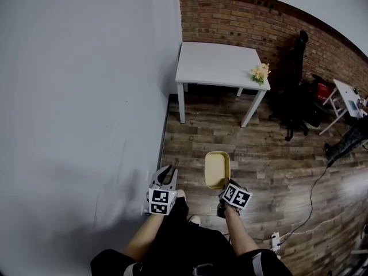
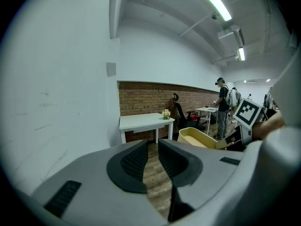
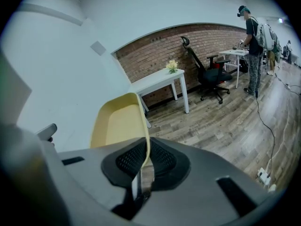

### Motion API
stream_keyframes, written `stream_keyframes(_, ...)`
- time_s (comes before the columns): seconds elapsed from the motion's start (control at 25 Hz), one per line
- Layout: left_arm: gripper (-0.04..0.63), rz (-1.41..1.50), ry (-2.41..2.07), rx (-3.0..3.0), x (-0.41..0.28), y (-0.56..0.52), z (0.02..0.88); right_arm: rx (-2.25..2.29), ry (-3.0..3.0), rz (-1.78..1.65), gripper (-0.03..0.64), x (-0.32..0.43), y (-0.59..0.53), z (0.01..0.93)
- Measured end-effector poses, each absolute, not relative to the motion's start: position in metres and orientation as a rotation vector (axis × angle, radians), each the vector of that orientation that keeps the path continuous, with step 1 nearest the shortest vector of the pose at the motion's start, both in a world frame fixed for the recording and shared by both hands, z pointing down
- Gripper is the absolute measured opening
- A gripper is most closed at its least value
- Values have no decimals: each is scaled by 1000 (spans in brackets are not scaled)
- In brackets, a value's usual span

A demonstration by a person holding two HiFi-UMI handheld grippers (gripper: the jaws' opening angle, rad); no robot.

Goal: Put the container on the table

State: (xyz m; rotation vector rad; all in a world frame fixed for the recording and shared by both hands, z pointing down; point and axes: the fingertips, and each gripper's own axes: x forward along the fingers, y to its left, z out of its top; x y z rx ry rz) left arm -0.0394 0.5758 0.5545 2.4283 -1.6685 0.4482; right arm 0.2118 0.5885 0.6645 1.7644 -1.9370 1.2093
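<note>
A pale yellow container (image 1: 217,169) hangs over the wood floor in front of me, and my right gripper (image 1: 226,190) is shut on its near rim. In the right gripper view the thin rim of the container (image 3: 117,124) runs down between the pads of the right gripper (image 3: 146,147). My left gripper (image 1: 165,176) is to the container's left, apart from it; in its own view the left gripper (image 2: 153,157) has jaws slightly apart with only floor between them. The white table (image 1: 218,65) stands ahead against the brick wall, also visible as the table (image 2: 143,121) and the table (image 3: 153,83).
A small bunch of flowers (image 1: 260,72) sits at the table's right front corner. A grey wall (image 1: 80,96) runs close along my left. A black office chair (image 1: 296,91) and another white table (image 1: 348,96) stand to the right. A cable (image 1: 313,194) crosses the floor. A person (image 3: 254,46) stands further off.
</note>
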Motion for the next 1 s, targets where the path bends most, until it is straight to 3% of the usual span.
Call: stream_keyframes(1.0,37,445,-1547,2463,-56,357,565,1764,-1876,1206,38,181,388,675)
